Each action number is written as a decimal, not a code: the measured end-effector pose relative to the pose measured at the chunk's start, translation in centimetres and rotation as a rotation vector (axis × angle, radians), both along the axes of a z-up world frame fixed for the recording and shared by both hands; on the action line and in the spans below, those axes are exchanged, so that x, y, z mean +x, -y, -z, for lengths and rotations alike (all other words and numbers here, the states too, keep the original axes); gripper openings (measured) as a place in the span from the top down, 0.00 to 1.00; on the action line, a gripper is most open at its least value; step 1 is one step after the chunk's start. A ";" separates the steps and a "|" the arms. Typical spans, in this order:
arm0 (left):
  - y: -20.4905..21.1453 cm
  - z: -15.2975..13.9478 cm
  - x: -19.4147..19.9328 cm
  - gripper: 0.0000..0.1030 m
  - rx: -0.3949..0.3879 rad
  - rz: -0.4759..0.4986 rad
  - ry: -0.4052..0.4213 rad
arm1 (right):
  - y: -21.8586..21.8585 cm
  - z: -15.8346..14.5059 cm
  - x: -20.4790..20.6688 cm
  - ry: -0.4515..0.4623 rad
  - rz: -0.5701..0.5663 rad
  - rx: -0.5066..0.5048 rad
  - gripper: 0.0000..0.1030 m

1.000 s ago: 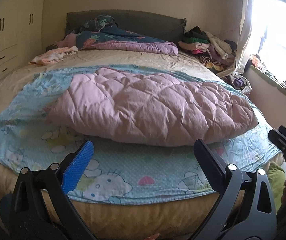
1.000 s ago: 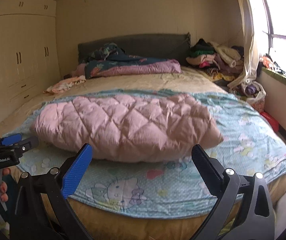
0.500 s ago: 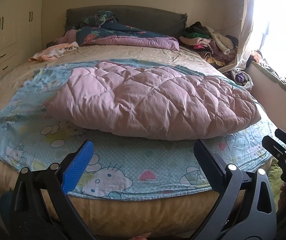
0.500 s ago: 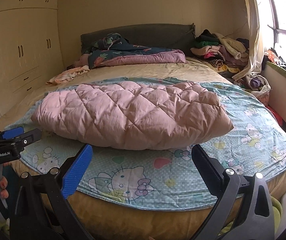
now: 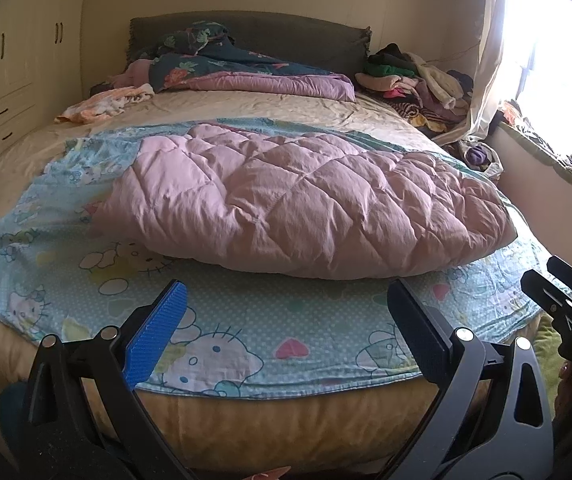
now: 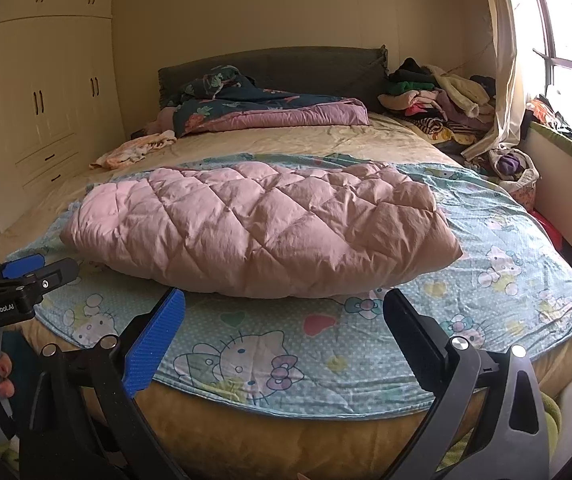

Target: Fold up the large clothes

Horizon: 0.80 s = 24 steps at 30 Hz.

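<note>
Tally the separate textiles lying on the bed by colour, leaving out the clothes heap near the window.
Pink quilted coat: 1
Light blue cartoon sheet: 1
Dark floral and purple duvet: 1
Peach-and-white garment: 1
Total: 4

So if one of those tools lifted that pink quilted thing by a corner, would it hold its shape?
Probably not. The pink quilted duvet looks puffy and creased, so it would likely droop and unfold. Its loft suggests it is light for its bulk. Its cloth might slide across the cartoon-cat sheet.
</note>
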<state>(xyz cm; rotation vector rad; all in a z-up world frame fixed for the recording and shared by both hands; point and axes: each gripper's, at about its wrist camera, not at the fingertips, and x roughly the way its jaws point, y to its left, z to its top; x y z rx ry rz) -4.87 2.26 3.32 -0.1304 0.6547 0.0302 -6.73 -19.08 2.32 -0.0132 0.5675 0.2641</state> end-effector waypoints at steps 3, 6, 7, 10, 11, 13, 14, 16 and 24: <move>0.1 -0.1 -0.1 0.09 0.001 -0.003 0.003 | 0.1 0.0 -0.1 0.001 0.001 0.000 0.04; 0.0 -0.1 -0.1 0.09 0.001 -0.002 -0.001 | 0.0 0.0 -0.1 -0.002 -0.002 -0.005 0.04; 0.0 -0.1 -0.1 0.09 -0.005 -0.003 -0.004 | 0.0 -0.1 -0.2 0.000 -0.003 -0.007 0.04; -0.2 -0.2 -0.2 0.09 -0.007 -0.008 -0.005 | 0.0 -0.2 -0.3 0.002 -0.006 -0.008 0.04; -0.2 -0.2 -0.2 0.09 -0.004 -0.008 -0.003 | 0.0 -0.1 -0.3 0.002 -0.003 -0.008 0.04; -0.3 -0.3 -0.3 0.09 -0.005 -0.008 0.001 | 0.0 -0.2 -0.4 0.001 -0.005 -0.006 0.04; -0.3 -0.3 -0.3 0.09 -0.004 -0.008 0.001 | 0.0 -0.1 -0.3 0.002 -0.003 -0.008 0.04; -0.3 -0.3 -0.4 0.09 -0.004 -0.008 0.000 | 0.0 -0.2 -0.4 0.001 -0.006 -0.005 0.04; -0.2 -0.4 -0.4 0.09 -0.004 -0.009 0.000 | -0.1 -0.2 -0.5 0.002 -0.006 -0.009 0.04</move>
